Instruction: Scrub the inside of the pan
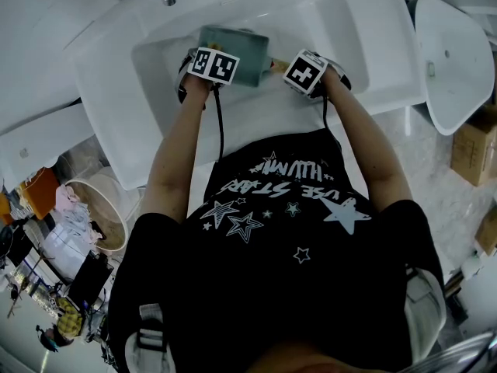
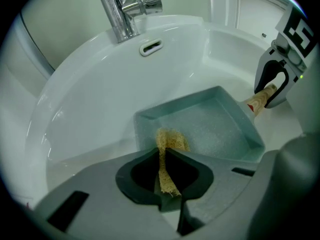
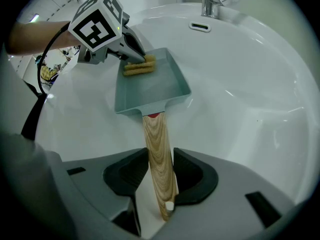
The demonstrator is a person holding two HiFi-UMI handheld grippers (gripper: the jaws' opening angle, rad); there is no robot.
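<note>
The pan (image 1: pixel 233 53) sits in the white sink (image 1: pixel 311 22), near the tap (image 2: pixel 120 11), with its wooden handle (image 3: pixel 156 134) pointing right. The right gripper (image 3: pixel 160 151) has its fingers (image 3: pixel 192 171) clamped on that handle. The left gripper (image 2: pixel 163 151) has its fingers (image 2: pixel 140 169) pinched together on a yellow scrubber (image 2: pixel 172 140), which is at the pan's left end, opposite the handle.

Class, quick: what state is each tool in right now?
Left tool: closed on the sponge.
Right tool: closed on the pan handle.
</note>
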